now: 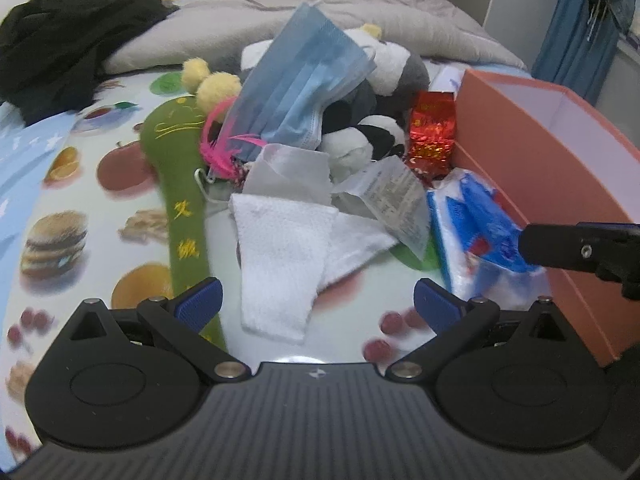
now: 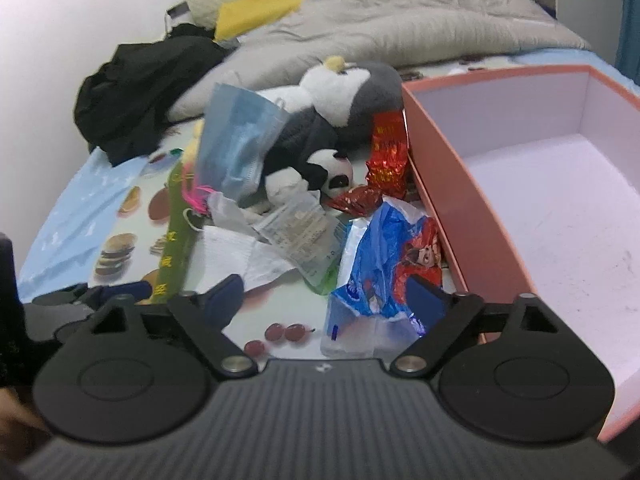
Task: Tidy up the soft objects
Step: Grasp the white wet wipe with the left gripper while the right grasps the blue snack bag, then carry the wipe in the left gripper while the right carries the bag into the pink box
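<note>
A pile lies on the food-print cloth (image 1: 80, 184): a white towel (image 1: 280, 256), a blue face mask (image 1: 296, 92), a panda plush (image 1: 360, 136), a grey-and-white plush (image 2: 352, 88), a green embroidered plush stick (image 1: 180, 200), a blue tissue pack (image 1: 476, 236) and a red foil pack (image 1: 434, 132). My left gripper (image 1: 318, 306) is open, just before the towel. My right gripper (image 2: 326, 298) is open with the tissue pack (image 2: 380, 268) between its fingers, untouched as far as I can see. The orange box (image 2: 452, 184) stands empty at the right.
A black garment (image 1: 68, 44) and a grey quilt (image 1: 340, 8) lie behind the pile. A clear printed wrapper (image 1: 396, 200) and a second red foil pack (image 2: 356, 200) lie among the items. The right gripper's finger shows at the left view's right edge (image 1: 560, 244).
</note>
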`<state>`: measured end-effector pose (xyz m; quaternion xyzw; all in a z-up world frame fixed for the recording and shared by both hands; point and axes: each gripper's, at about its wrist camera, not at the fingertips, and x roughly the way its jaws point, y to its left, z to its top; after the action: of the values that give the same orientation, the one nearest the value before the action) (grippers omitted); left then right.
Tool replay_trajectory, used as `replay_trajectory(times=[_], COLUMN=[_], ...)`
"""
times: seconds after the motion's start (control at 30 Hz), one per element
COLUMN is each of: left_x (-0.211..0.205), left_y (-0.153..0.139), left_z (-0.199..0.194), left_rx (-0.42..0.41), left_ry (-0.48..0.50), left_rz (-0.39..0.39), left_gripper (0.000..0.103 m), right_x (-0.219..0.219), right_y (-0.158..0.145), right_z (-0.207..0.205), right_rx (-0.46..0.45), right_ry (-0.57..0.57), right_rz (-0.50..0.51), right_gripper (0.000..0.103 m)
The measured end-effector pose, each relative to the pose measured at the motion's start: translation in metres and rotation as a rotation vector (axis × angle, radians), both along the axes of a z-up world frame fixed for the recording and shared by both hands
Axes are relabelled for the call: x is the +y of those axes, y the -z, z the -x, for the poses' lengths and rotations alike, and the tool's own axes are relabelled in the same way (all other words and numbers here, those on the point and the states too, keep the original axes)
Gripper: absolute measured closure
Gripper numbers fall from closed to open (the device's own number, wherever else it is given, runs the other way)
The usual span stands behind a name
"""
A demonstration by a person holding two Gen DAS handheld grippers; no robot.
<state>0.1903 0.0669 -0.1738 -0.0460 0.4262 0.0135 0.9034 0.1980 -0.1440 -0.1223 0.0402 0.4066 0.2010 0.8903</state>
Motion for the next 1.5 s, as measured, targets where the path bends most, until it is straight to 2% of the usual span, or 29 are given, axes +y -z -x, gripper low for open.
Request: replay_trajectory(times=[0.13,0.2,0.3,0.4,0.47,0.53,0.67,0.8,0.97,1.03,1.1,1.13,1.23,1.3,1.5], left_x=[0.003,0.002,0.002,0.001,0.003,0.006,0.010,0.015,0.021,0.024,0.026,0.028,0.036,0.039,0.028], left_y=[0.014,0.022,0.034,0.042,0.047,0.052,0.054,0.052,0.049,0.047,0.043,0.039,0.027,0.021,0.004], left_z=[-0.027,-0.039,-0.055,-0.066,-0.072,-0.077,-0.081,-0.079,-0.073,-0.069,-0.065,-0.061,-0.046,-0.033,0.006], left_rx=[0.008,0.029,0.062,0.060,0.060,0.071,0.052,0.034,0.024,0.029,0.036,0.034,0.017,0.010,0.000], left_ry=[0.051,0.069,0.084,0.096,0.101,0.100,0.083,0.052,0.011,-0.004,-0.012,-0.018,-0.074,-0.095,-0.107], left_rz=[-0.029,-0.050,-0.062,-0.087,-0.078,-0.054,-0.031,-0.012,0.008,0.025,0.043,0.055,0.105,0.128,0.129], left_gripper=[0.000,0.001,0.001,0.001,0.002,0.009,0.011,0.024,0.054,0.070,0.078,0.081,0.084,0.084,0.084], right_x=[0.006,0.009,0.017,0.020,0.021,0.022,0.022,0.023,0.023,0.023,0.023,0.023,0.021,0.019,0.011], right_y=[0.016,0.023,0.032,0.042,0.049,0.056,0.062,0.064,0.063,0.061,0.059,0.058,0.054,0.049,0.036], right_z=[-0.020,-0.028,-0.035,-0.045,-0.051,-0.056,-0.060,-0.062,-0.059,-0.058,-0.054,-0.052,-0.046,-0.041,-0.022], right_rx=[0.042,0.052,0.015,0.038,0.066,0.084,0.096,0.095,0.092,0.093,0.093,0.092,0.087,0.085,0.070], right_ry=[0.014,0.022,0.023,0.014,0.014,0.018,0.031,0.010,0.010,0.008,0.004,-0.008,-0.024,-0.023,-0.017], right_rz=[0.012,0.026,0.111,0.129,0.136,0.142,0.155,0.173,0.157,0.152,0.146,0.151,0.153,0.143,0.116], right_gripper=[0.028,0.028,0.028,0.033,0.036,0.038,0.046,0.055,0.063,0.068,0.074,0.079,0.084,0.085,0.086])
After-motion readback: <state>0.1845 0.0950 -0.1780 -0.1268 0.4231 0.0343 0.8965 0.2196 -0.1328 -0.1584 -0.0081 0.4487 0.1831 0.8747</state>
